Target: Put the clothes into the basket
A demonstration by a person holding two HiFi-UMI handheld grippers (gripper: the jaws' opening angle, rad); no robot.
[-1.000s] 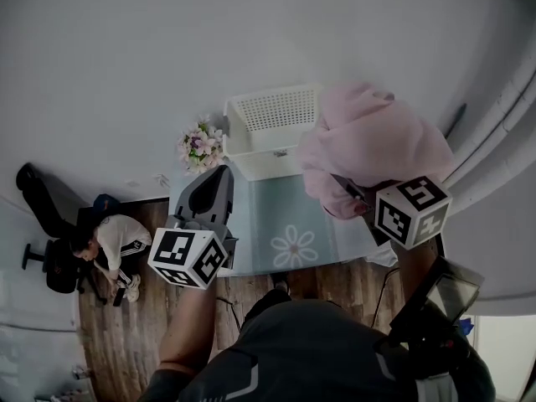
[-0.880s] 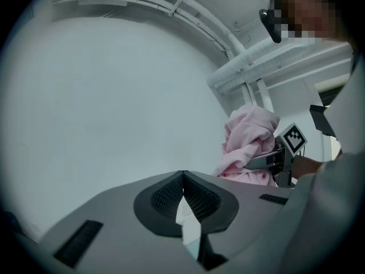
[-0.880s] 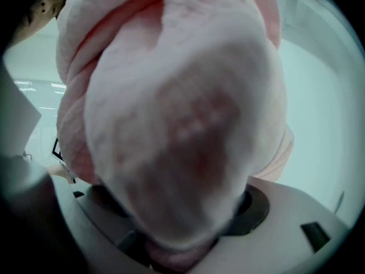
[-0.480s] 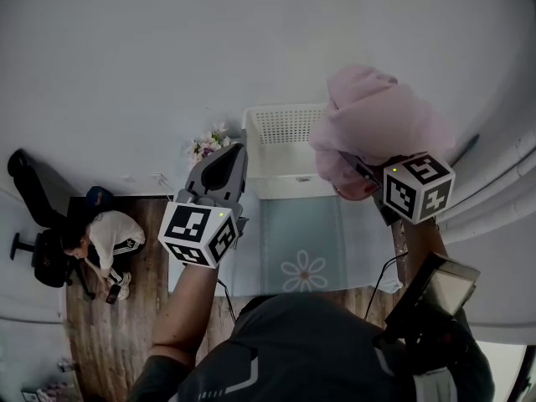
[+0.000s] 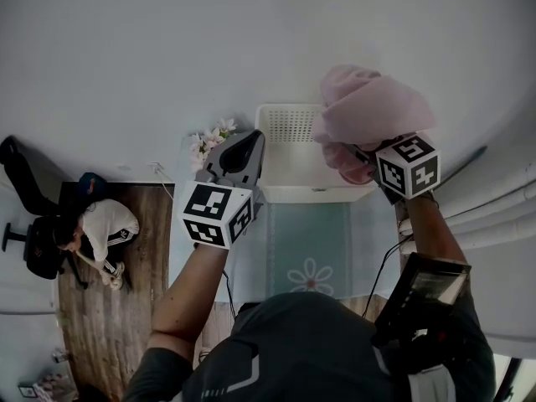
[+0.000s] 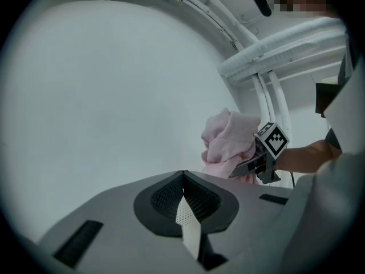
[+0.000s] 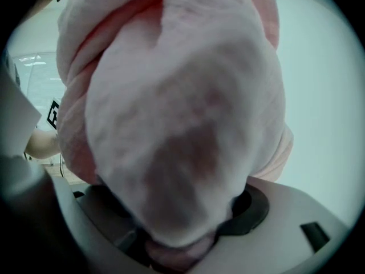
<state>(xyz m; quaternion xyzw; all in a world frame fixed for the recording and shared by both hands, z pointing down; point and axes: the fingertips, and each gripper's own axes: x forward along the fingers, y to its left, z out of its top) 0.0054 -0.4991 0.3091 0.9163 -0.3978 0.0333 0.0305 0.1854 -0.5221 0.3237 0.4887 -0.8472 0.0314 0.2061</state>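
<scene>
The right claw [image 5: 358, 151], pinching the bunched pink garment [image 5: 368, 107], hangs over the white basket's [image 5: 289, 193] right side, while the left claw [image 5: 249, 141] sits pressed together, empty, at its left.

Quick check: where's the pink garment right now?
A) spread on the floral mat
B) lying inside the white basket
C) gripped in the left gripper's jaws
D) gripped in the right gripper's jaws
D: the pink garment is bunched up in the jaws of the right gripper beside the white basket, while the left gripper has its jaws together on nothing.
</scene>
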